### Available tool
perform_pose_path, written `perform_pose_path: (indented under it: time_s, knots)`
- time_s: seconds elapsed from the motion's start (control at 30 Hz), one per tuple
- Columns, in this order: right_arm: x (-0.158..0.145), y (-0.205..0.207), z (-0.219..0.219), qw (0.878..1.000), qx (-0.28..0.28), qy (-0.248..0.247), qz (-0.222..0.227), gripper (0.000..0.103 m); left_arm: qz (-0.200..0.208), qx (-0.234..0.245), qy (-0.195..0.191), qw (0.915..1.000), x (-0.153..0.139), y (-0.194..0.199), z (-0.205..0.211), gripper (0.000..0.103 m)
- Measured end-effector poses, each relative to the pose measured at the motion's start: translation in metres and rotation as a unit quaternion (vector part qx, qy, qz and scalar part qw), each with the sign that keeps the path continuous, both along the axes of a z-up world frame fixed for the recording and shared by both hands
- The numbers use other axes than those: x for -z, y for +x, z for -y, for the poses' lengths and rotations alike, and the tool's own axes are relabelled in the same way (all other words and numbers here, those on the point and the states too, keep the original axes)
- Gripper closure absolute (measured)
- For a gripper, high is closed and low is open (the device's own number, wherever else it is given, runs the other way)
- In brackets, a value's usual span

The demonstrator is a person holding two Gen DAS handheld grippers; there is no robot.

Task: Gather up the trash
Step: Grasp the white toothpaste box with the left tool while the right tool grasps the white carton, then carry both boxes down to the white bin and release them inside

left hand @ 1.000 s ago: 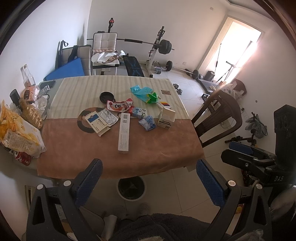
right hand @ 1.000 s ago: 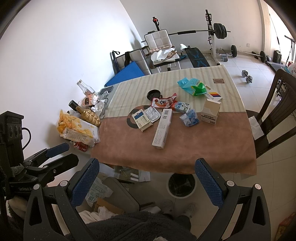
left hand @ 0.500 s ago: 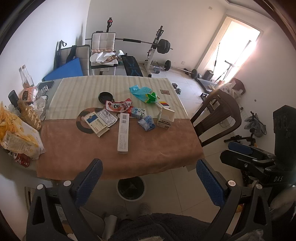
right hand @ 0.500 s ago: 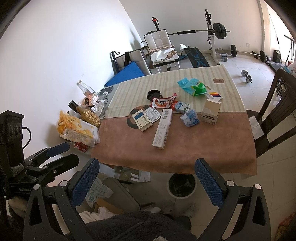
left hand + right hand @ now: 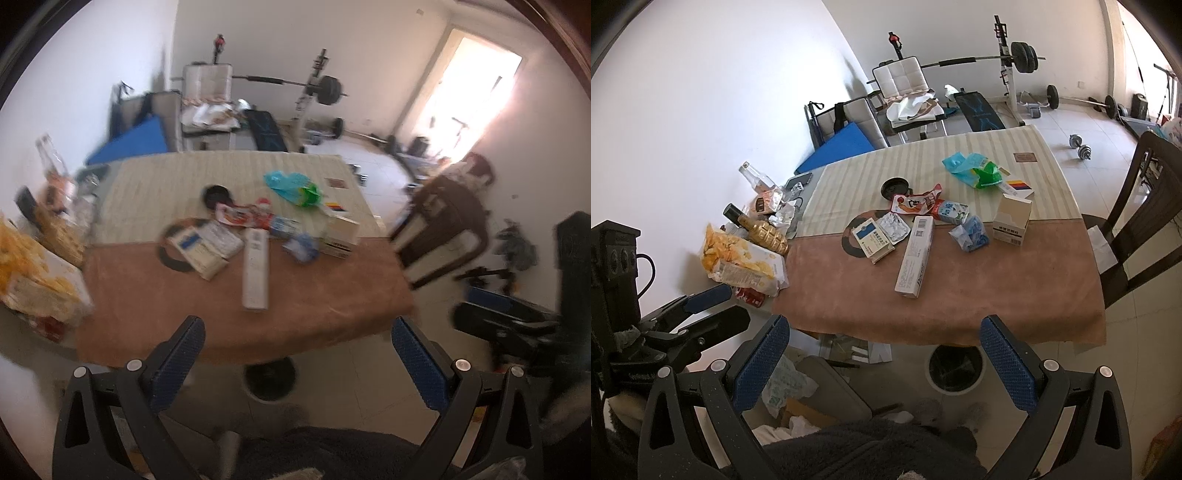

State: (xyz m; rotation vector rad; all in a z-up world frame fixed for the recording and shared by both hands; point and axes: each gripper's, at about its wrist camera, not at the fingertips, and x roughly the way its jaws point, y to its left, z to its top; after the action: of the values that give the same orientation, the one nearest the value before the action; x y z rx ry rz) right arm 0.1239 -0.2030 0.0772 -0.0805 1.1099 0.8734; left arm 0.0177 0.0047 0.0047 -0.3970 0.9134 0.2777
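We count on the tabletop (image 5: 849, 295): three cardboard boxes – one long white box (image 5: 915, 251), one blue-and-white box (image 5: 872, 239), one open upright box (image 5: 1013, 218). One black lid (image 5: 894, 187). One red wrapper (image 5: 915, 202). One teal-and-green bag (image 5: 973, 170). One blister pack (image 5: 895, 228). Frame left: two bottles (image 5: 761, 230), one chip bag (image 5: 740, 258). One bin (image 5: 955, 367) on the floor.

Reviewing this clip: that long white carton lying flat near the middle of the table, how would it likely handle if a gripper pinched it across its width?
The long white carton looks like thin printed cardboard, so probably light and liable to dent under a firm pinch. It lies flat on the brown cloth, so rolling seems unlikely. Being long, it may sag or swing if gripped near one end.
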Motion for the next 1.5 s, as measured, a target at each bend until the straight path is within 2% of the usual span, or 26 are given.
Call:
perform_pose_path:
  time_s: [0.07, 0.13, 0.3, 0.43, 0.57, 0.67, 0.83, 0.87, 0.9, 0.97, 1.03, 1.13, 1.17, 1.2, 1.23, 1.33, 1.5]
  knots:
    - [0.001, 0.003, -0.001, 1.0, 0.011, -0.004, -0.003, 0.0, -0.013, -0.017, 0.047, 0.9987, 0.009, 0.012, -0.006, 0.0]
    - [0.006, 0.011, -0.003, 1.0, 0.029, -0.011, -0.001, 0.0, -0.031, -0.031, 0.075, 0.9962, 0.022, 0.024, -0.013, 0.0]
    - [0.047, 0.06, -0.012, 0.994, 0.094, -0.048, -0.016, 0.0, -0.098, -0.056, 0.091, 0.9894, 0.075, 0.077, -0.041, 0.0]
    - [0.093, 0.125, -0.015, 0.983, 0.153, -0.093, -0.036, 0.0, -0.156, -0.076, 0.07, 0.9823, 0.129, 0.121, -0.066, 0.0]
    - [0.151, 0.199, -0.025, 0.971, 0.191, -0.136, -0.053, 0.0, -0.222, -0.096, 0.033, 0.9697, 0.191, 0.167, -0.085, 0.0]
    - [0.199, 0.254, -0.039, 0.964, 0.197, -0.161, -0.076, 0.0, -0.267, -0.108, -0.005, 0.9577, 0.242, 0.199, -0.098, 0.0]
    - [0.266, 0.323, -0.073, 0.957, 0.19, -0.185, -0.118, 0.0, -0.316, -0.105, -0.047, 0.9418, 0.308, 0.236, -0.108, 0.0]
    - [0.276, 0.331, -0.08, 0.956, 0.188, -0.19, -0.124, 0.0, -0.324, -0.108, -0.054, 0.9382, 0.319, 0.239, -0.109, 0.002]
    - [0.288, 0.338, -0.089, 0.955, 0.184, -0.195, -0.129, 0.0, -0.331, -0.111, -0.058, 0.9352, 0.327, 0.242, -0.11, 0.009]
    - [0.306, 0.346, -0.103, 0.952, 0.178, -0.209, -0.135, 0.0, -0.34, -0.119, -0.068, 0.9305, 0.338, 0.244, -0.112, 0.02]
    - [0.323, 0.352, -0.113, 0.95, 0.171, -0.221, -0.142, 0.0, -0.341, -0.127, -0.074, 0.9284, 0.344, 0.244, -0.112, 0.021]
    - [0.344, 0.359, -0.128, 0.946, 0.158, -0.247, -0.139, 0.0, -0.337, -0.133, -0.071, 0.9292, 0.34, 0.241, -0.108, 0.028]
    - [0.349, 0.361, -0.131, 0.947, 0.16, -0.243, -0.139, 0.0, -0.333, -0.131, -0.075, 0.9307, 0.336, 0.24, -0.104, 0.037]
    - [0.355, 0.364, -0.134, 0.946, 0.157, -0.249, -0.138, 0.001, -0.327, -0.129, -0.081, 0.9325, 0.335, 0.241, -0.103, 0.05]
    - [0.358, 0.365, -0.135, 0.945, 0.155, -0.252, -0.137, 0.003, -0.323, -0.127, -0.085, 0.9339, 0.333, 0.242, -0.1, 0.053]
    - [0.369, 0.37, -0.14, 0.945, 0.147, -0.262, -0.133, 0.02, -0.332, -0.123, -0.055, 0.9337, 0.321, 0.246, -0.083, 0.054]
    - [0.372, 0.369, -0.142, 0.953, 0.126, -0.252, -0.113, 0.027, -0.329, -0.127, -0.034, 0.9352, 0.294, 0.241, -0.057, 0.056]
